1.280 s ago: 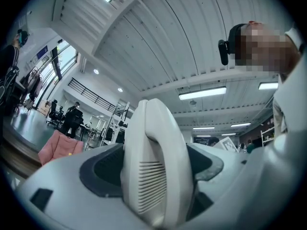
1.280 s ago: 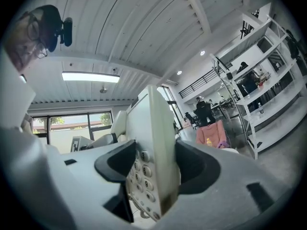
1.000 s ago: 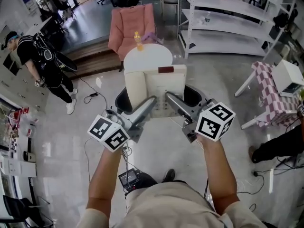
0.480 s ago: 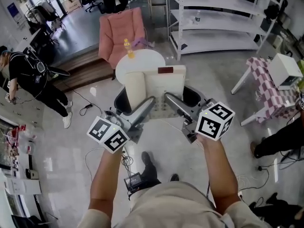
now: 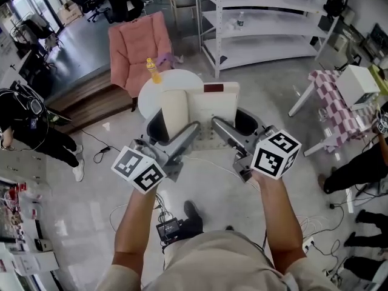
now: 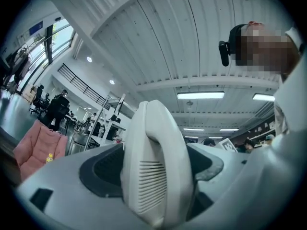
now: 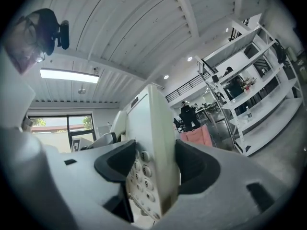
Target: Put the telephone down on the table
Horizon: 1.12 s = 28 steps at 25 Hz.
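Observation:
A cream telephone is held up in front of me by both grippers. My left gripper (image 5: 189, 132) is shut on its handset (image 5: 173, 111), which stands upright along the left side of the base. In the left gripper view the handset (image 6: 154, 143) fills the gap of the left gripper (image 6: 156, 169). My right gripper (image 5: 219, 126) is shut on the telephone base (image 5: 212, 108). In the right gripper view the keypad side of the base (image 7: 148, 128) sits clamped in the right gripper (image 7: 154, 169). A round white table (image 5: 182, 79) lies just beyond the telephone, partly hidden by it.
A yellow bottle (image 5: 153, 70) stands on the round table's far left edge, with a pink armchair (image 5: 136, 41) behind it. White shelving (image 5: 260, 17) is at the back right, a checkered table (image 5: 330, 102) at right. A person in black (image 5: 24, 126) stands at left. Cables lie on the floor.
The room has slid left and down in the head view as the person walks; the round table and armchair shifted left. Both grippers keep the same hold on the telephone.

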Tool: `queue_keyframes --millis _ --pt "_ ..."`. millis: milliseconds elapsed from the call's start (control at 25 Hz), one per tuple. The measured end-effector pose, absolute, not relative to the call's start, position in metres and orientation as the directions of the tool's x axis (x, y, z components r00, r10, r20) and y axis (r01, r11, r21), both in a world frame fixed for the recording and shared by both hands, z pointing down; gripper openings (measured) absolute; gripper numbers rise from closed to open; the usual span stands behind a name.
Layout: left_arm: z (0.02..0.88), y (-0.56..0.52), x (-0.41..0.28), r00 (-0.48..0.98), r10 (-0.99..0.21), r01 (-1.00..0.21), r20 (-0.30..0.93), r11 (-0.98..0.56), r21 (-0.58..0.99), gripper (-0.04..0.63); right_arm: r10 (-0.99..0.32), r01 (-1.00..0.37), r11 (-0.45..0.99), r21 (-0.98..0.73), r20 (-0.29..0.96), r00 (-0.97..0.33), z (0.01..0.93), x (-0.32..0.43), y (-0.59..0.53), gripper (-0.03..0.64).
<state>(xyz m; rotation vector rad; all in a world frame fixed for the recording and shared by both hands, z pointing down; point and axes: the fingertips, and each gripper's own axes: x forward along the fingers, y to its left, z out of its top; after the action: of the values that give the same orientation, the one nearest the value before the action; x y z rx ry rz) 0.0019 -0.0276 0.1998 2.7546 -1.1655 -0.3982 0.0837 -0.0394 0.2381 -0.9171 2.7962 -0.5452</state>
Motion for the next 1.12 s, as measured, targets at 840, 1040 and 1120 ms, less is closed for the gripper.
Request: queue_keyframes --millis 840,1040,1120 --pt "0.213 -0.153 -0.118 0.708 -0.678 -0.628 -0.197 -0.732 0.265 0.402 -0.648 -0.614 0.701 -0.363 0.035 -0.761 0.243 -0.033 -0.159 0.247" --pt "0.213 -0.173 -0.13 0.695 -0.687 -0.635 -0.211 -0.725 0.267 0.402 -0.634 -0.599 0.711 -0.368 0.035 -0.773 0.244 -0.045 -0.18 0.247" --pt "0.212 -0.181 -0.134 0.69 -0.689 -0.64 -0.221 -0.724 0.259 0.402 -0.623 -0.59 0.722 -0.362 0.033 -0.782 0.243 -0.05 -0.189 0.247"
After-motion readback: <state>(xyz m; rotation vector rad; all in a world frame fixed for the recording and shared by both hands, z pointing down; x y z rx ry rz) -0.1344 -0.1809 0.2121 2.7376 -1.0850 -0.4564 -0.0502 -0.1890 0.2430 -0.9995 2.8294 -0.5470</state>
